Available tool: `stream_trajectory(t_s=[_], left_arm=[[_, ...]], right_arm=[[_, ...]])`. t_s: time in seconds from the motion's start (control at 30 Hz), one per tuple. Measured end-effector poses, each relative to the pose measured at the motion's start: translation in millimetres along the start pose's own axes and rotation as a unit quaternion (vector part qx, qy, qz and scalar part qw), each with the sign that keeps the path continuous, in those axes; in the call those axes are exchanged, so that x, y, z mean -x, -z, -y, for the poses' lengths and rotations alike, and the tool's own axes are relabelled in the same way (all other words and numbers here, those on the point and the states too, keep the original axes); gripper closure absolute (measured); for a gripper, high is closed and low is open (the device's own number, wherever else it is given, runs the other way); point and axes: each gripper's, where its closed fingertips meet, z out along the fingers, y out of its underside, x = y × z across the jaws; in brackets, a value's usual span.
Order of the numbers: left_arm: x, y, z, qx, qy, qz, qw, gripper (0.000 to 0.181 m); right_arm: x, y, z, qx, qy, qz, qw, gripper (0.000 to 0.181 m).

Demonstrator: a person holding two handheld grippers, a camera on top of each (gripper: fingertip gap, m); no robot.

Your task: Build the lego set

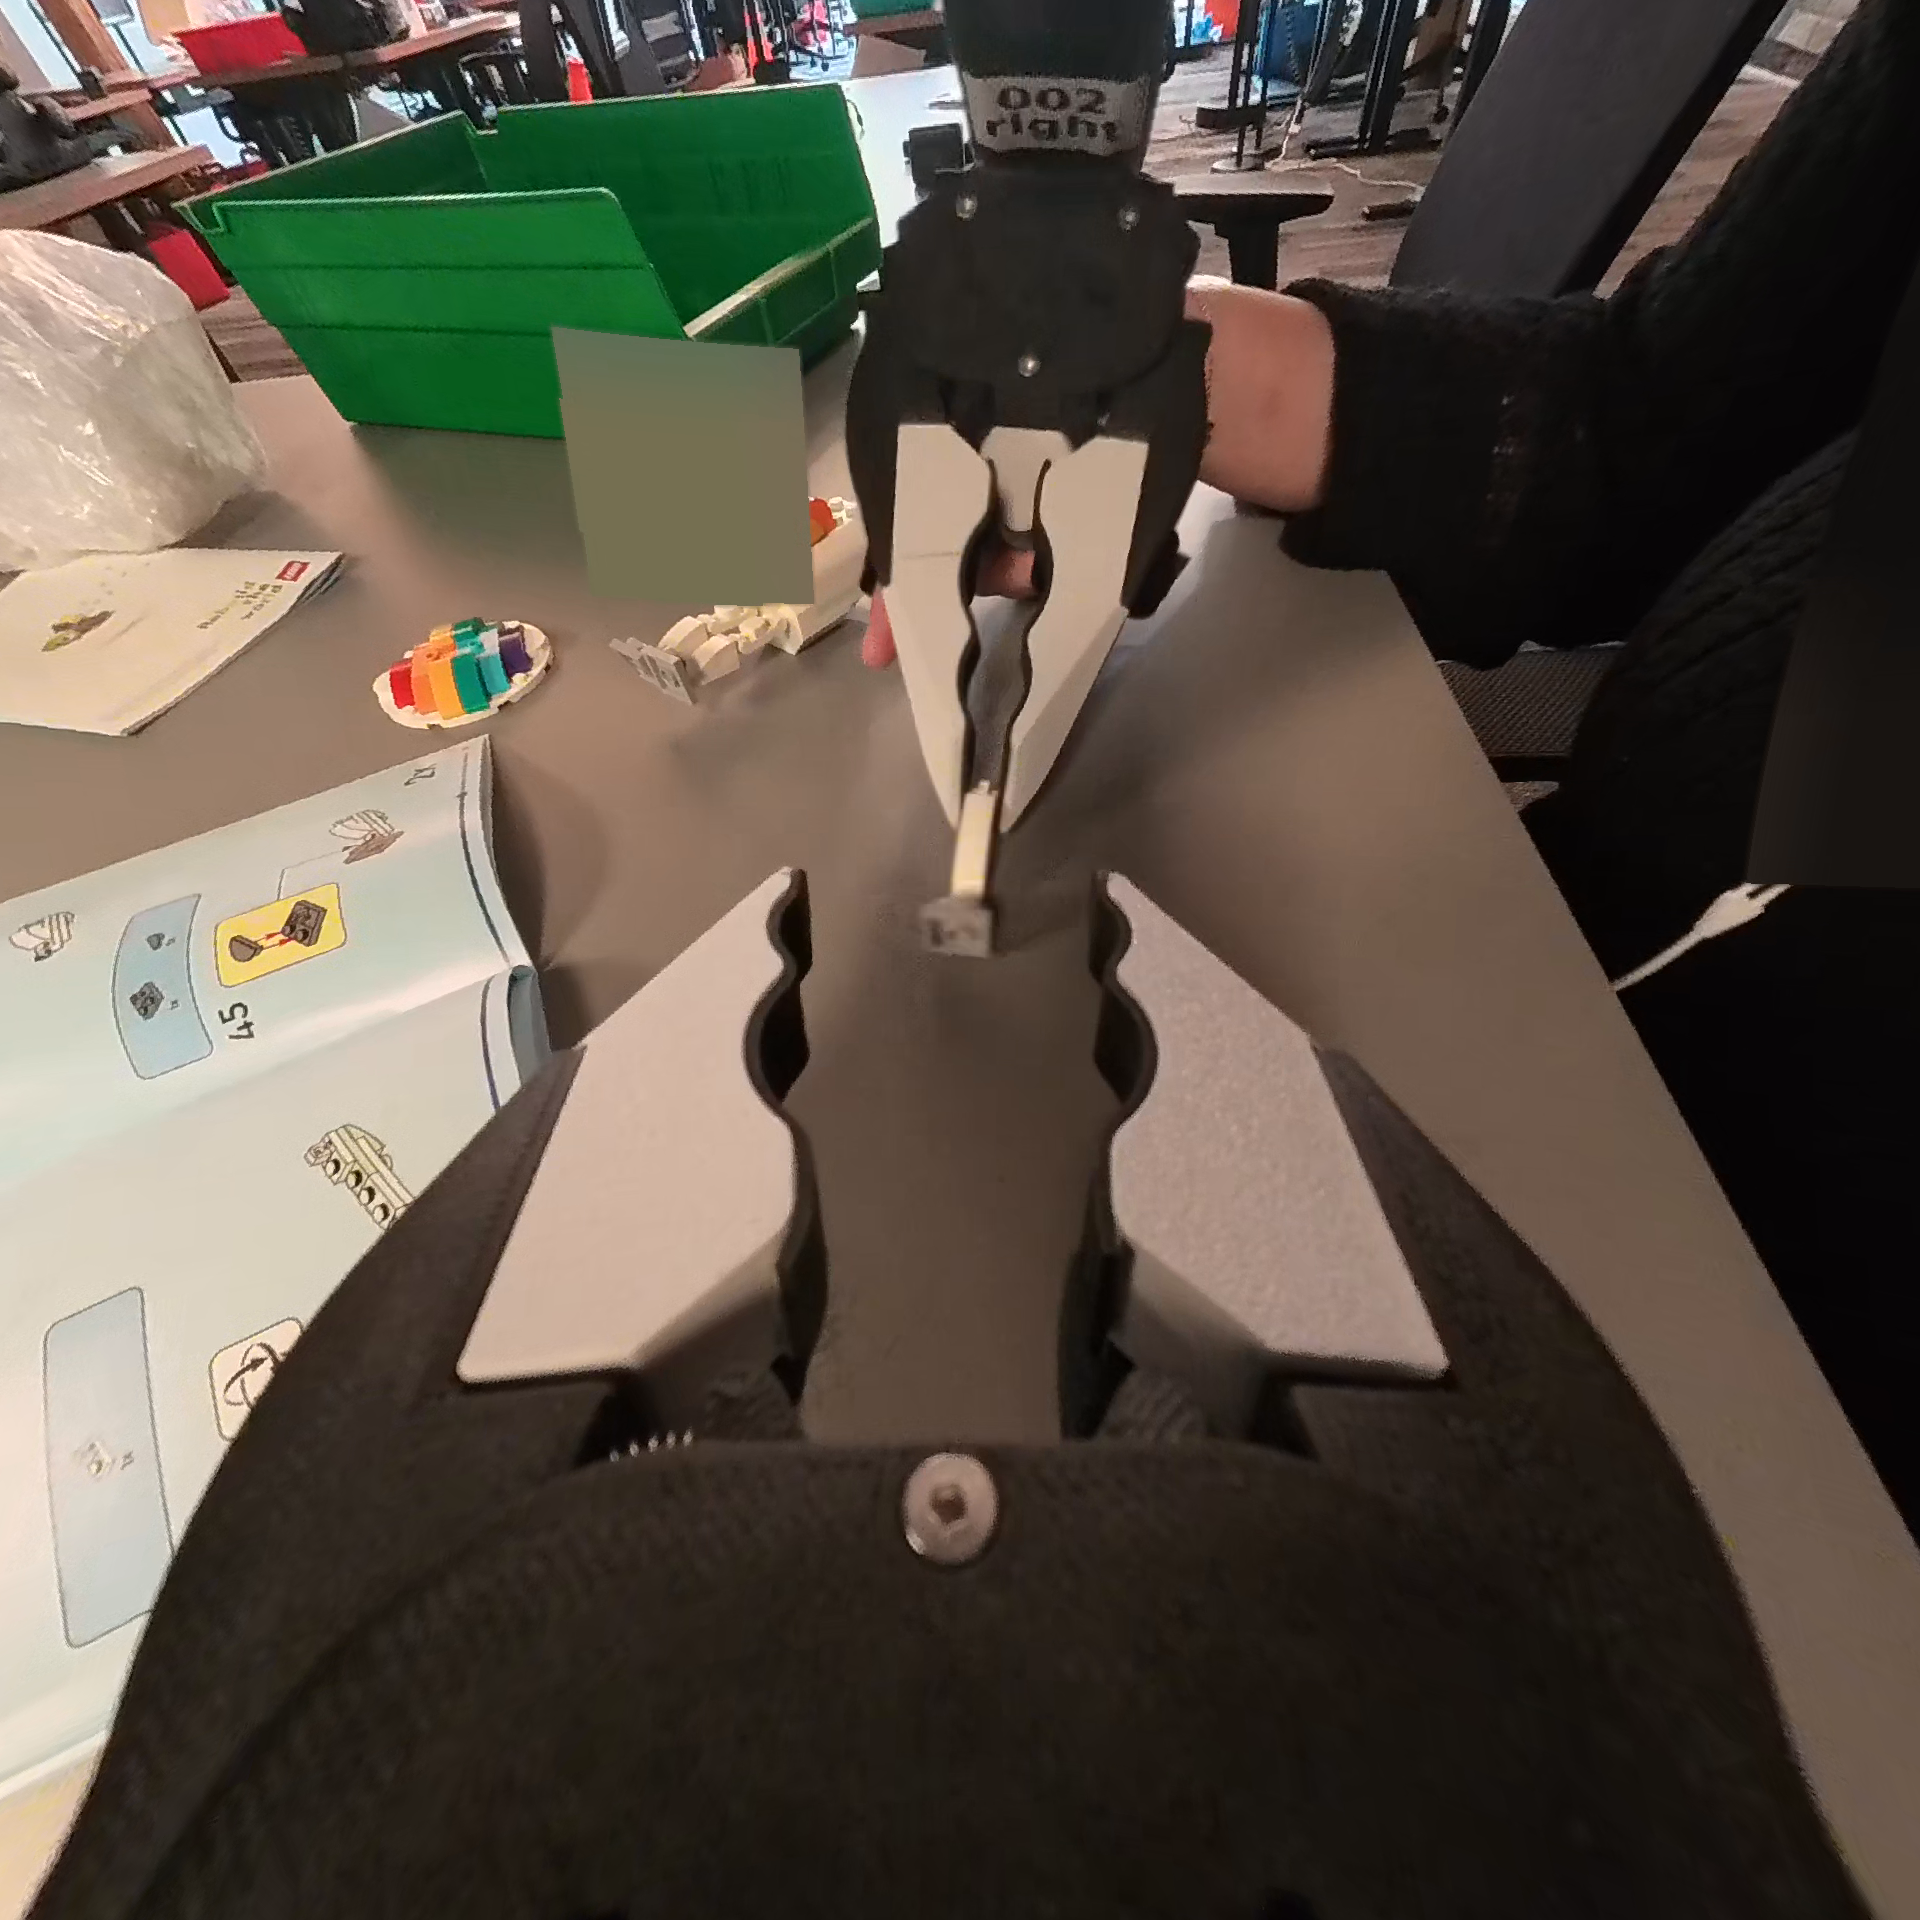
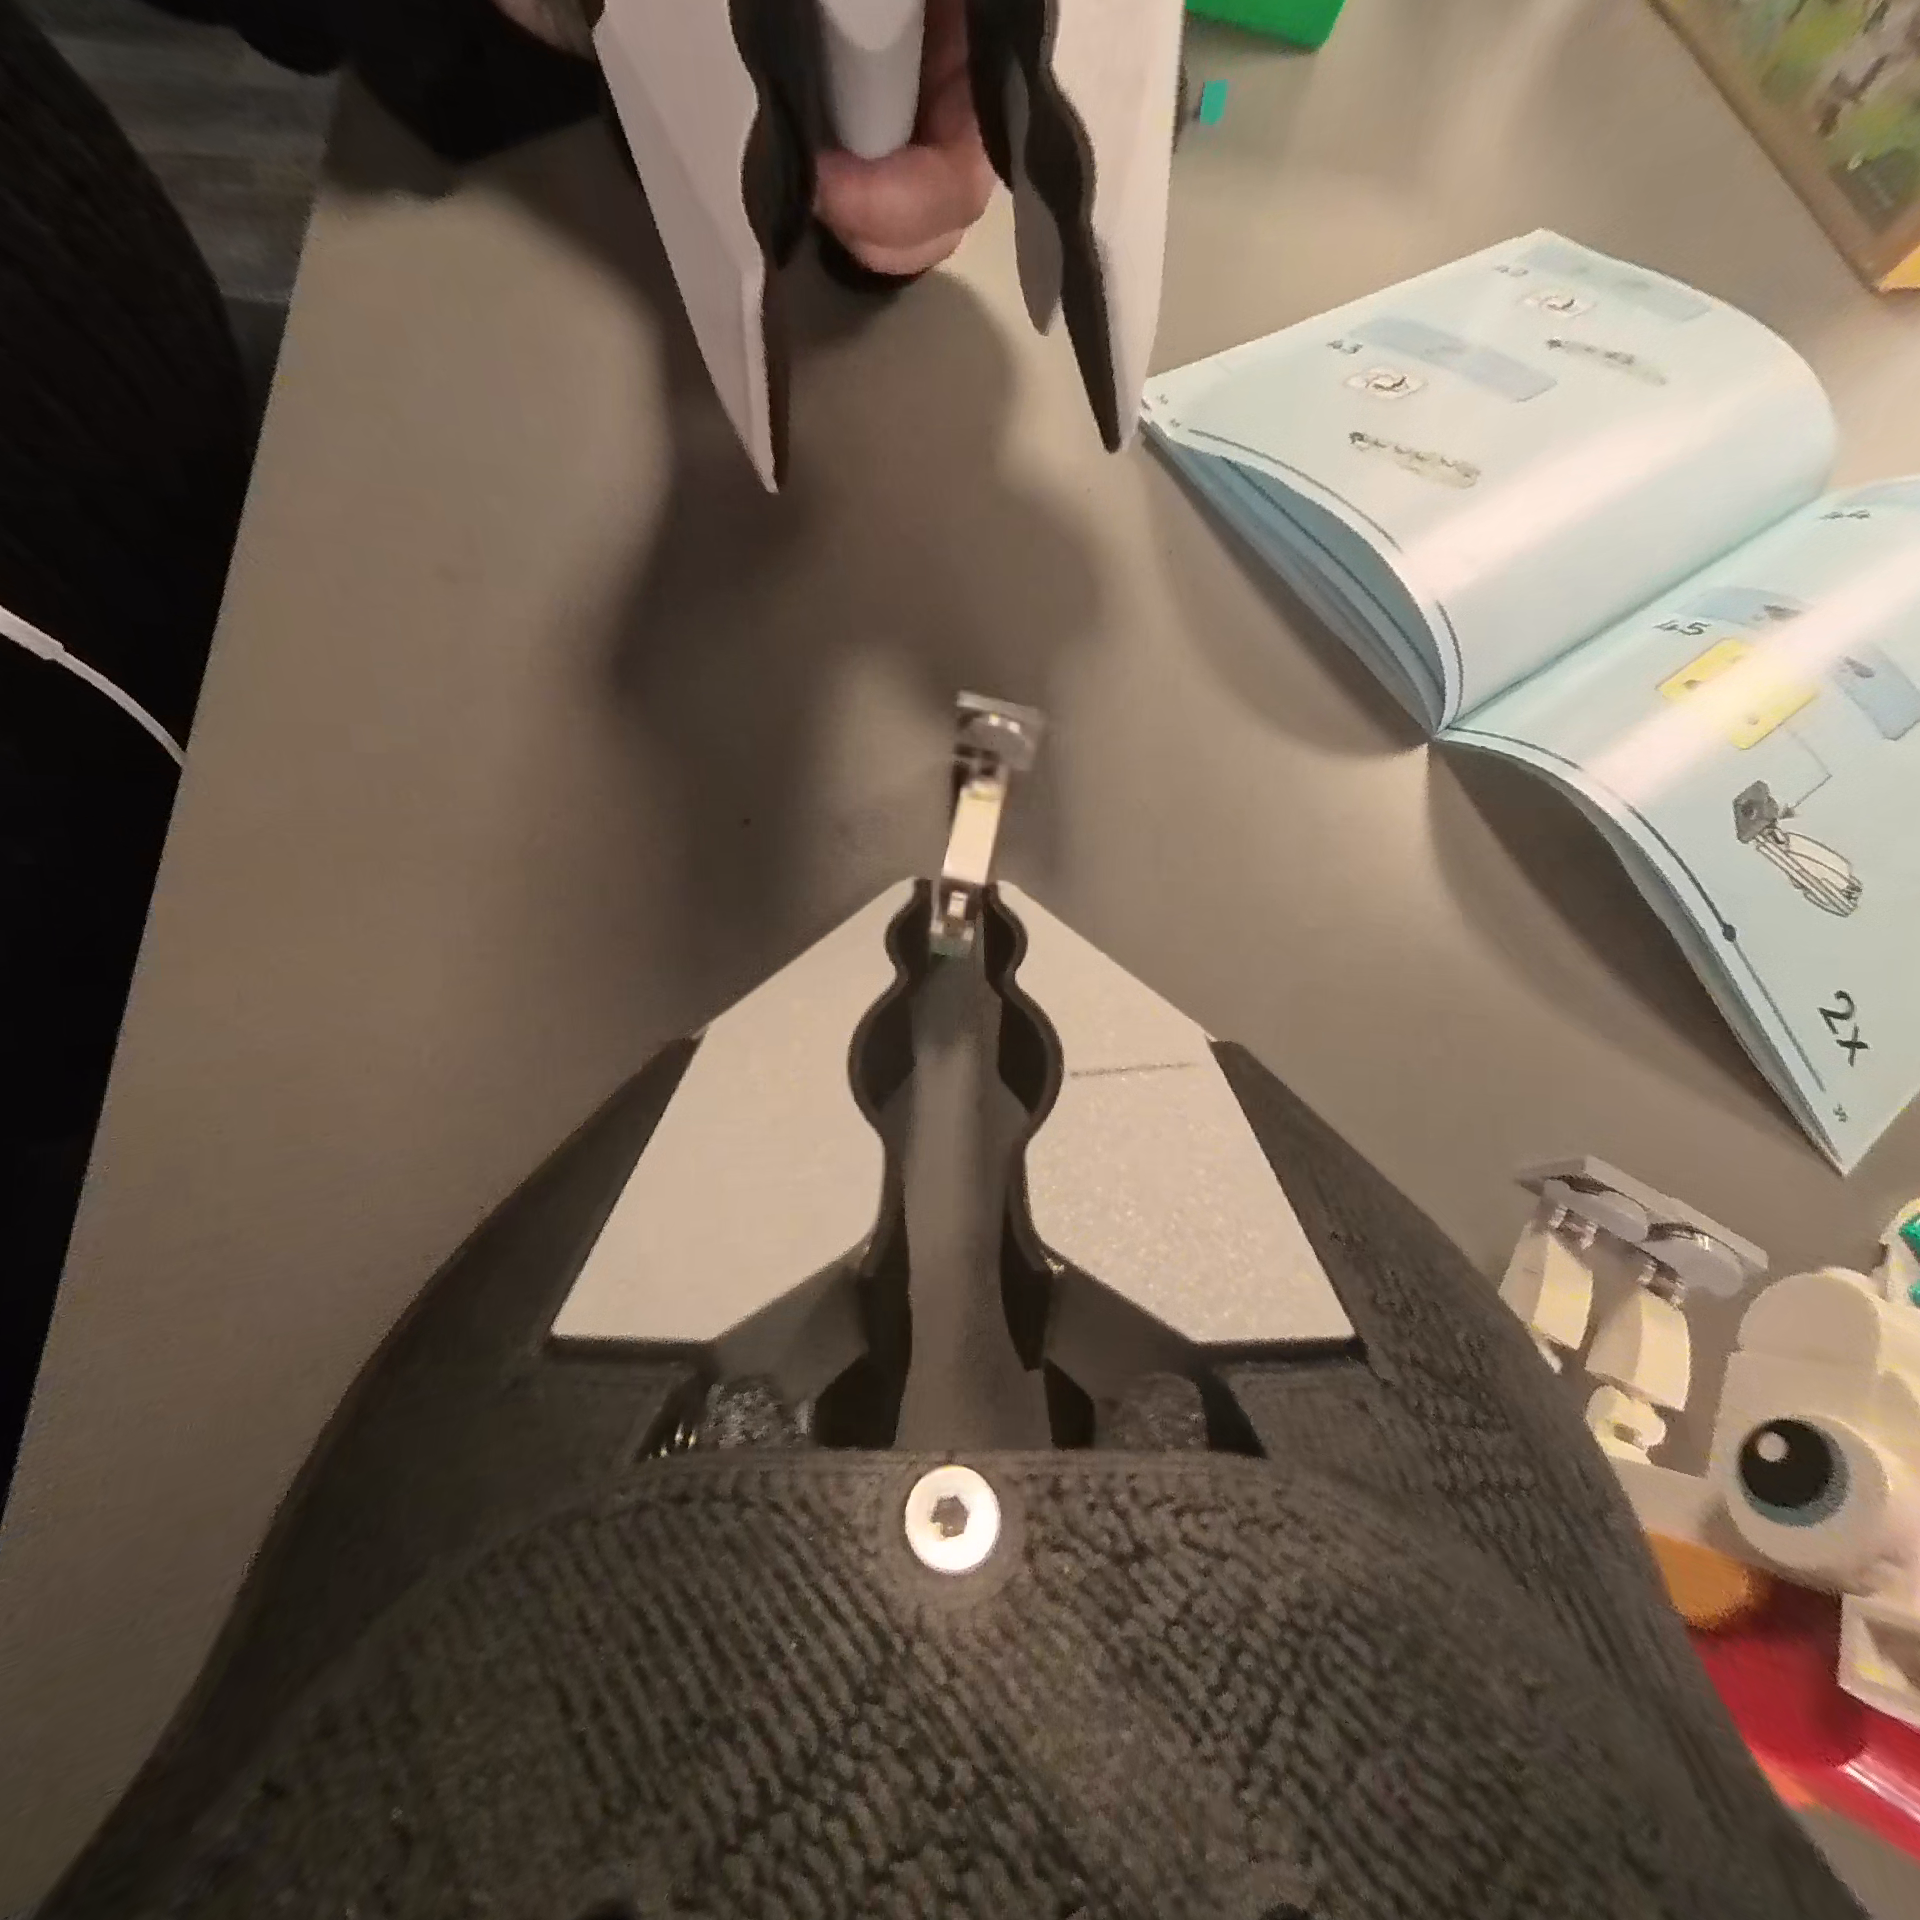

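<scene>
My right gripper (image 2: 951, 902) is shut on a small cream lego piece (image 2: 968, 836) with a grey brick (image 2: 995, 729) at its far end, held just above the grey table (image 2: 468, 727). In the left wrist view the right gripper (image 1: 982, 805) points toward me with the cream piece (image 1: 974, 852) and the grey brick (image 1: 961, 925). My left gripper (image 1: 951, 914) is open and empty, its fingers on either side of the grey brick without touching it. It shows in the right wrist view (image 2: 940, 457) at the top.
An open instruction booklet (image 1: 208, 1091) lies left; it also shows in the right wrist view (image 2: 1610, 623). A partly built white lego figure (image 2: 1714, 1455) sits at the right. A rainbow-coloured lego build (image 1: 462, 670), white bricks (image 1: 727, 639), a green bin (image 1: 540, 281) and a plastic bag (image 1: 94, 395) lie farther back. The left gripper's tips are roughly 7 cm from the right gripper's.
</scene>
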Motion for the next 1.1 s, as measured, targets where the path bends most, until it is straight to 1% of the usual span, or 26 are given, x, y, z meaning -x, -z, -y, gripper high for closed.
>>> stream_trajectory(t_s=[0.03,0.5,0.73,0.87,1.0,1.1], left_arm=[[0,0,0,0.000,0.000,0.000,1.000,0.128],[-1,0,0,0.001,-0.003,-0.001,1.000,0.128],[-1,-1,-1,0.002,-0.003,0.000,1.000,0.129],[-1,-1,-1,0.003,-0.004,0.002,1.000,0.129],[-1,-1,-1,0.003,-0.004,0.002,1.000,0.129],[-1,-1,-1,0.003,-0.004,0.002,1.000,0.129]], right_arm=[[1,0,0,-0.001,0.003,0.001,1.000,0.175],[-1,2,3,-0.012,-0.003,-0.005,1.000,0.176],[-23,3,3,-0.013,-0.032,-0.066,0.997,0.175],[-31,7,7,-0.029,-0.040,-0.088,0.995,0.175],[-42,12,7,-0.046,-0.085,-0.100,0.990,0.175],[-45,19,14,-0.088,-0.147,-0.080,0.982,0.175]])
